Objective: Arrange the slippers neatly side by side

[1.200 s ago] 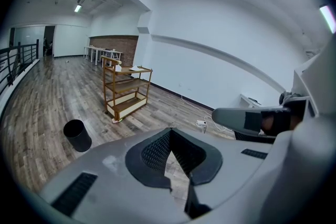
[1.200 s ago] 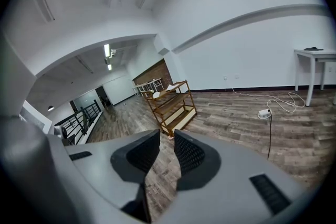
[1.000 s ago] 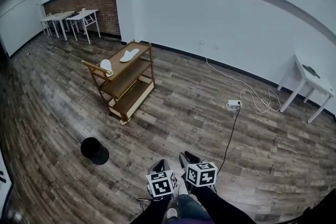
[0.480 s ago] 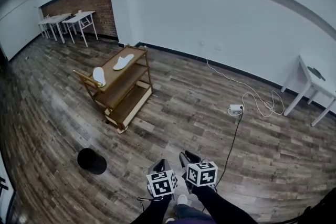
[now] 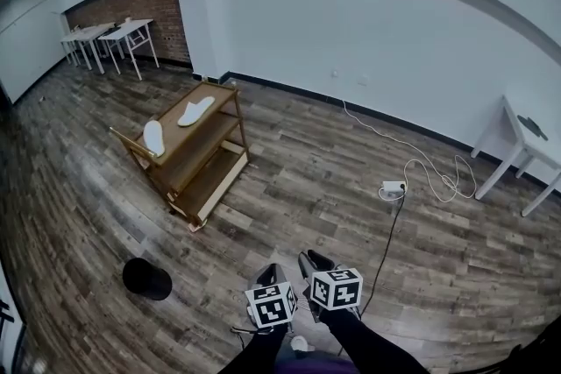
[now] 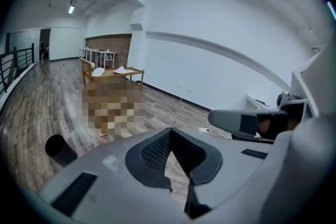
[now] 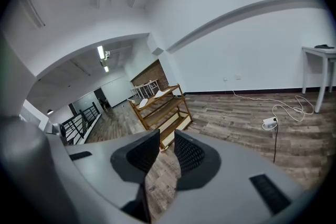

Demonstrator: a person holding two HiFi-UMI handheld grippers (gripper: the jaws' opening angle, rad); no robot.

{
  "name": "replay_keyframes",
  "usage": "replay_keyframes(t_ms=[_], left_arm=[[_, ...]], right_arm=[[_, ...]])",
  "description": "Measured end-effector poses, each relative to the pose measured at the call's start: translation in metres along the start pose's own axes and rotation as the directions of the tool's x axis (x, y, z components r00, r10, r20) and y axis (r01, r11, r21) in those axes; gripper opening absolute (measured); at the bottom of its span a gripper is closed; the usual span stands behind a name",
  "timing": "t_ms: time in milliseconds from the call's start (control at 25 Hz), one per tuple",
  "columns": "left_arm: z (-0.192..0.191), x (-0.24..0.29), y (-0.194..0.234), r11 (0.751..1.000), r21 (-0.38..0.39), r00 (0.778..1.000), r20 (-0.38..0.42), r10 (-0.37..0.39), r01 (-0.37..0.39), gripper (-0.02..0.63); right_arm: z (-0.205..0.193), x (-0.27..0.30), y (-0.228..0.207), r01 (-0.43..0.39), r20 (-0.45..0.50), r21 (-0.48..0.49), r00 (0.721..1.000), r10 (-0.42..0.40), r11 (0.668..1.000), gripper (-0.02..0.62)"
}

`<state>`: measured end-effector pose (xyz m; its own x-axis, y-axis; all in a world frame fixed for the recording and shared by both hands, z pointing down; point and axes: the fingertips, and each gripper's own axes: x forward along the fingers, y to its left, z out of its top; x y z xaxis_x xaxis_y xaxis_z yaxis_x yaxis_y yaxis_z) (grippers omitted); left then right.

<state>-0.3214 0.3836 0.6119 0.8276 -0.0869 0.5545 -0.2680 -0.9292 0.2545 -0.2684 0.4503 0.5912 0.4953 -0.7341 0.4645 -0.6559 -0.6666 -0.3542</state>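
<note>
**Head view: both slippers on the cart's top shelf, your grippers well short of it**

The wooden three-shelf cart (image 5: pixel 178 129) stands out on the plank floor (image 5: pixel 298 188), well apart from you. Both white slippers lie on its top shelf. The near slipper (image 5: pixel 153 137) sits at the end closest to you. The far slipper (image 5: pixel 196 110) lies toward the wall end. The two are apart and at different angles, not side by side.

Your left gripper (image 6: pixel 170 131) has its fingertips brought together. Only a narrow wedge of floor shows behind the tips, and nothing is pinched there. Your right gripper (image 7: pixel 166 134) has its jaws spread a moderate way. The gap is empty, and the floor and the foot of the cart show through it. In the head view both grippers sit low in the middle, just beside each other, over bare planks.

A black bin (image 5: pixel 146 278) stands on the floor to your left, between you and the cart. To your right a power strip (image 5: pixel 391 187) lies on the planks, and its white cable (image 5: pixel 429 171) loops back to the wall. A white table (image 5: pixel 517 136) stands at the far right.
</note>
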Motion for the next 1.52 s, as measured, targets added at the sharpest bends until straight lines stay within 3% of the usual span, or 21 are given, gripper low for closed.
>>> replay_keyframes(t_ms=[400, 1080, 1520], left_arm=[[0.036, 0.064, 0.000, 0.999, 0.041, 0.999, -0.021, -0.030, 0.031, -0.002], [0.160, 0.217, 0.021, 0.989, 0.078, 0.992, -0.041, -0.119, 0.122, -0.002], [0.177, 0.261, 0.013, 0.983, 0.095, 0.985, -0.083, -0.153, 0.160, -0.002]], right_arm=[[0.035, 0.045, -0.039, 0.045, 0.023, 0.064, 0.999, -0.047, 0.997, 0.083], [0.146, 0.180, -0.099, 0.130, 0.045, 0.096, 0.990, -0.135, 0.987, 0.083], [0.177, 0.204, -0.123, 0.162, 0.067, 0.127, 0.983, -0.171, 0.979, 0.083]])
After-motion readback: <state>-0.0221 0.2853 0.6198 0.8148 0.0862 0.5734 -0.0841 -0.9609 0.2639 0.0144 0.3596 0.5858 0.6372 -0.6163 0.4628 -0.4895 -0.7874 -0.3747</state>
